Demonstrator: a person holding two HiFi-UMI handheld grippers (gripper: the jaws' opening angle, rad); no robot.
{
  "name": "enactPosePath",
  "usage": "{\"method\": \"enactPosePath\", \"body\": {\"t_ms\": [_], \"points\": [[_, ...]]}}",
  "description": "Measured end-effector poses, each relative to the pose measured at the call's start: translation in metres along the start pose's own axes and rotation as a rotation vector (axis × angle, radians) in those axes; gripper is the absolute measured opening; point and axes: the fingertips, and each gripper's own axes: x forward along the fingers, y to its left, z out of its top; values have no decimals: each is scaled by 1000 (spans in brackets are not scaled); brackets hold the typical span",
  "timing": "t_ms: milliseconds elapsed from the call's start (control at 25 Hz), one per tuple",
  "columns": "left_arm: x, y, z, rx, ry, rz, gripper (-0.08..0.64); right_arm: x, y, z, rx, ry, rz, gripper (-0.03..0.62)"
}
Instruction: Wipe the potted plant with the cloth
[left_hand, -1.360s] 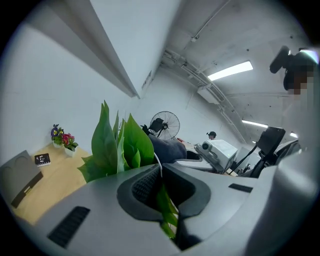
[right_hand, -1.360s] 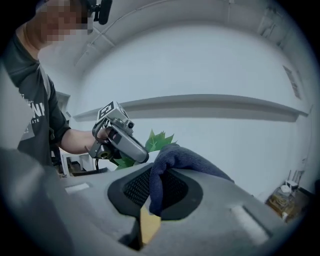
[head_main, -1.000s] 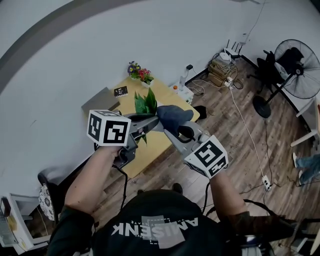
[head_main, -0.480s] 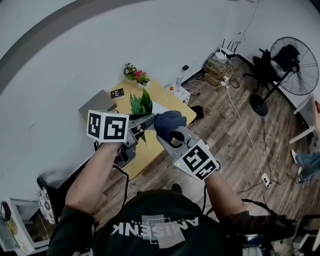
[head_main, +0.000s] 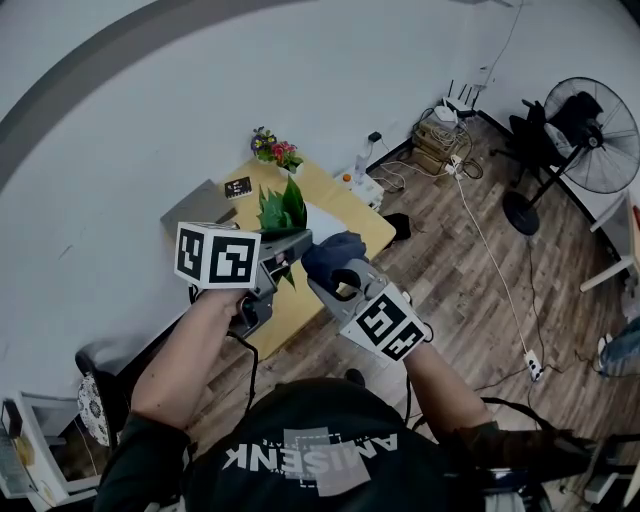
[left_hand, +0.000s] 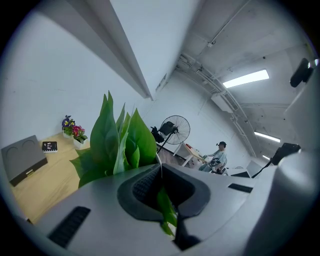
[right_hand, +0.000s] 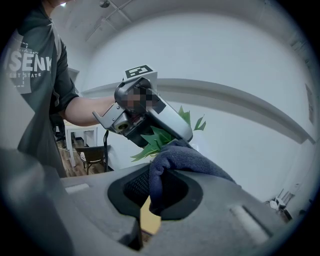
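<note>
The potted plant's green leaves rise over the yellow table. My left gripper is shut on one leaf, which runs between its jaws; the rest of the plant stands just beyond. Right beside it, my right gripper is shut on the dark blue cloth. In the right gripper view the cloth bulges out of the jaws and lies against the leaves under the left gripper. The pot itself is hidden.
On the table stand a small flower pot, a black card, a grey pad and a white sheet. A standing fan and cables occupy the wooden floor. A person sits far off.
My right gripper has drawn the cloth back toward me and slightly left along the leaves. The left gripper has held its grip on the leaf, nearly still.
</note>
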Motion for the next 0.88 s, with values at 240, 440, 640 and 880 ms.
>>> {"method": "enactPosePath", "body": {"t_ms": [240,440,640,880], "points": [[-4,3,6,-22,-23,19,8,10,7,0,6,-8,50,28],[-9,4,3,-40,-42,30,8,18,17,-7,31,-9,86,28],[-16,-3,4,-45,-66,8,8,25,18,-22,57,21,106,28],[-28,2,4,-59,-78,23,8,28,4,-30,124,34,87,28]]}}
